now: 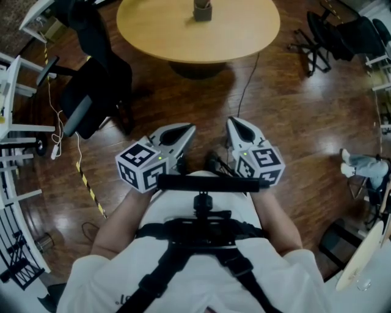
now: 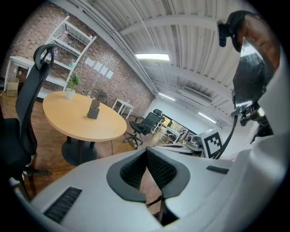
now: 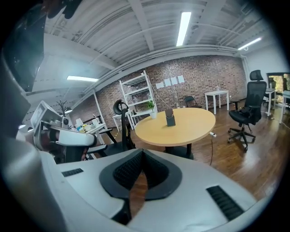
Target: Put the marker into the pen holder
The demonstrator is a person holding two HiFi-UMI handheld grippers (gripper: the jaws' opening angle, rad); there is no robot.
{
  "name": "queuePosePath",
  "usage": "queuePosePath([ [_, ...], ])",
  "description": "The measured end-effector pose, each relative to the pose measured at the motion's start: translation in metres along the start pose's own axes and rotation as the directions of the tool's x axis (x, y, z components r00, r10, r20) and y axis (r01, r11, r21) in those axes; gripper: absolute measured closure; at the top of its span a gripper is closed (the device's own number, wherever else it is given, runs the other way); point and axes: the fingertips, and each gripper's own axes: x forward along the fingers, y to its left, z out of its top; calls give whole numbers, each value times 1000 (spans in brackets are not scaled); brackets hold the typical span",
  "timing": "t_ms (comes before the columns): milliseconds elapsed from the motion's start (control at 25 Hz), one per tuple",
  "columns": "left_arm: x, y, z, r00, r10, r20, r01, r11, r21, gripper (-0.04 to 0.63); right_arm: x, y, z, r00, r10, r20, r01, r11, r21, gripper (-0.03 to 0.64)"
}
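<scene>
Top edge cuts off the pen holder [image 1: 202, 11]

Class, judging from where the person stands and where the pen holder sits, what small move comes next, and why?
Probably step toward the round table: the pen holder stands on it far ahead, while the left hand-held gripper and the right hand-held gripper are shut, empty, near the body.

The round table [image 1: 183, 36] at twelve o'clock had a smooth, matt pale-wood top. The floor [image 1: 293, 110] was dark, glossy planking. The left gripper [image 1: 188, 131] and right gripper [image 1: 234, 124] had smooth white plastic shells and ribbed black pads [image 3: 124, 172].
</scene>
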Motion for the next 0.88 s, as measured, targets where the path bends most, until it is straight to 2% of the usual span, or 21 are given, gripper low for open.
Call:
queuePosePath([
  [880,6,-10,-6,999,-28,-41,29,999,28,598,-2,1,-8,1000,-2,-17,2,1000,7,618],
])
